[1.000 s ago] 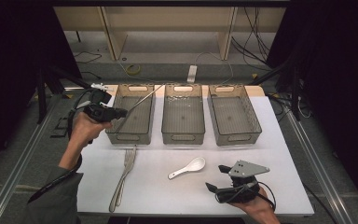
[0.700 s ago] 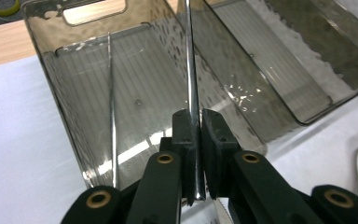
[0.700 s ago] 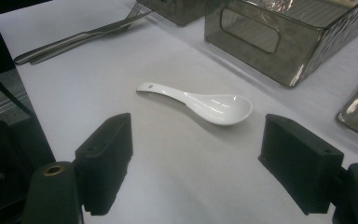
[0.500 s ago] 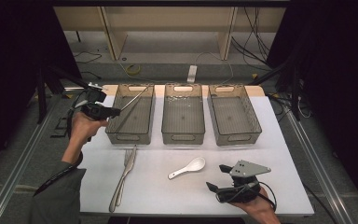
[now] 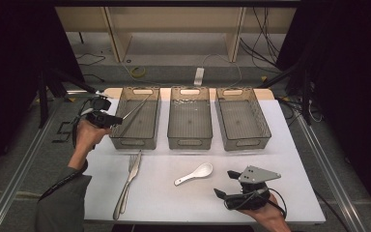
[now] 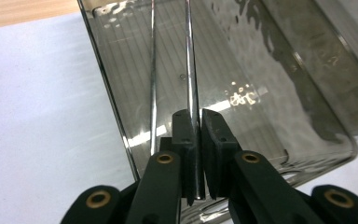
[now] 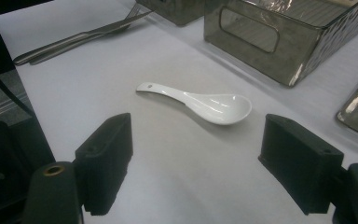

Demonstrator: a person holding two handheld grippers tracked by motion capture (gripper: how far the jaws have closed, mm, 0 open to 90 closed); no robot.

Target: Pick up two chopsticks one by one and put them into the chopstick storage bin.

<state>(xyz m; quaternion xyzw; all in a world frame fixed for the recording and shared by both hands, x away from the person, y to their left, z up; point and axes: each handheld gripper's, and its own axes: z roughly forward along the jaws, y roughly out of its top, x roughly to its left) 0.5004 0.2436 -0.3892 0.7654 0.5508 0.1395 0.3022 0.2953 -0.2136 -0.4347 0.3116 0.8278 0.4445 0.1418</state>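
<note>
My left gripper (image 5: 117, 118) (image 6: 195, 119) is shut on the end of a thin metal stick (image 5: 134, 108) (image 6: 189, 56). The stick slants across the left clear bin (image 5: 135, 143) (image 6: 307, 93), with its far end near the bin's back rim. A second thin metal line (image 6: 152, 70) runs beside it; I cannot tell whether it is another stick or a reflection. My right gripper (image 5: 225, 184) (image 7: 198, 133) rests low at the table's front right, jaws wide open and nothing between them. A white ceramic spoon (image 5: 194, 174) (image 7: 205, 103) lies just beyond them.
A middle bin (image 5: 189, 143) and a right bin (image 5: 244, 143) stand in a row with the left one. A fork and a knife (image 5: 129, 181) (image 7: 79, 39) lie together at front left on the white table (image 5: 174, 208). The bins' near walls (image 7: 261, 42) rise behind the spoon.
My left hand has sunk a little toward the left bin's front left corner with the stick still gripped. The right gripper has not moved.
</note>
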